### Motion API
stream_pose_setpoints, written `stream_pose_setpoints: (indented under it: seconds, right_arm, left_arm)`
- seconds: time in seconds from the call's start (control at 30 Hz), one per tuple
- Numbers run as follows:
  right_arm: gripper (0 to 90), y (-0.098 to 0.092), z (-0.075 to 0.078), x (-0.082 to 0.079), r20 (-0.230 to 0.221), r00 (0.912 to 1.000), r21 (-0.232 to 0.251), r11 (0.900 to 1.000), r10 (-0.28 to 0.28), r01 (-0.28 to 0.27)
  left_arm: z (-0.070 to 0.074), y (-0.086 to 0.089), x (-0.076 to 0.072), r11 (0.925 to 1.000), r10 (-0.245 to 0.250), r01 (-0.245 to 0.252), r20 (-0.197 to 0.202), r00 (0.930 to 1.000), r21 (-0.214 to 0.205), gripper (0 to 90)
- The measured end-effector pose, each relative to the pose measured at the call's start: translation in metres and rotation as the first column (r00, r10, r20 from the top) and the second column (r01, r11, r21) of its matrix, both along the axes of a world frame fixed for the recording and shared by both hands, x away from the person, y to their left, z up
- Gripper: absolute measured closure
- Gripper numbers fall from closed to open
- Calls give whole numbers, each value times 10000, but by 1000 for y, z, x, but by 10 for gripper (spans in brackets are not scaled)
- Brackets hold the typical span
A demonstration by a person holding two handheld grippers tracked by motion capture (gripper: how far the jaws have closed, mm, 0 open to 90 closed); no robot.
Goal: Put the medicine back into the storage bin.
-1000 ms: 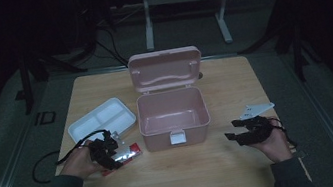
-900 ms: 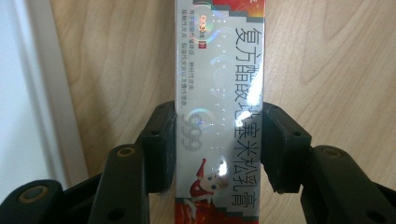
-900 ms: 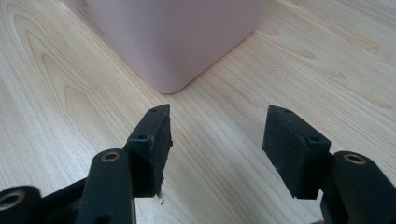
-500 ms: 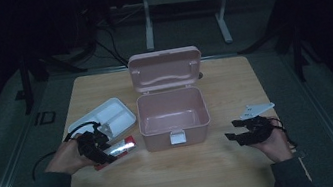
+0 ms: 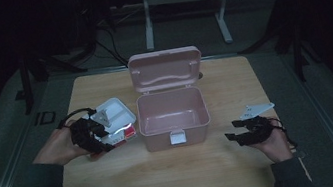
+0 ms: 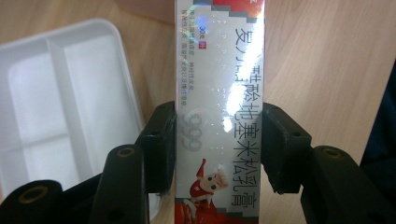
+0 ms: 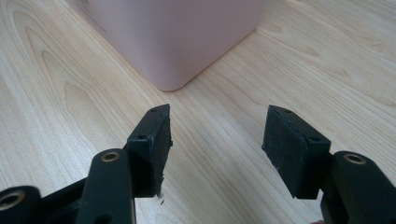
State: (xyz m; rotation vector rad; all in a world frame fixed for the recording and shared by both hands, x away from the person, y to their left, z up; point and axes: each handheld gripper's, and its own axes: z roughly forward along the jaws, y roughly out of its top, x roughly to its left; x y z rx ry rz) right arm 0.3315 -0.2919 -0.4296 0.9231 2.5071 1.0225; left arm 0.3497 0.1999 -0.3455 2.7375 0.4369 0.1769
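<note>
A long white and red carton [image 6: 218, 98] with printed characters sits between the pads of my left gripper [image 6: 218, 140], which is shut on it. In the high view that left gripper [image 5: 102, 134] holds the carton [image 5: 123, 136] above the table, just left of the pink box [image 5: 173, 115]. The pink box stands in the table's middle with its lid [image 5: 165, 68] thrown back and its inside bare. My right gripper [image 5: 237, 135] rests low at the table's right, open, with nothing between its pads [image 7: 154, 140]. A corner of the pink box [image 7: 177, 42] lies ahead of it.
A white divided tray [image 5: 114, 112] lies on the wooden table [image 5: 169, 184] behind my left gripper; the tray [image 6: 60, 107] is also under the carton's left side. Dark floor and metal stand legs surround the table.
My left gripper has risen from the table with the carton and moved slightly toward the tray. The right gripper has stayed still.
</note>
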Motion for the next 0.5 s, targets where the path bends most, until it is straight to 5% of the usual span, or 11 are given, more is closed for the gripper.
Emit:
stream_pose_setpoints:
  seconds: [0.5]
  right_arm:
    - [414,1,-1,0,-5,10000,-24,10000,15,-15]
  left_arm:
    - [49,-37,10,9952,-949,933,577,9938,294,510]
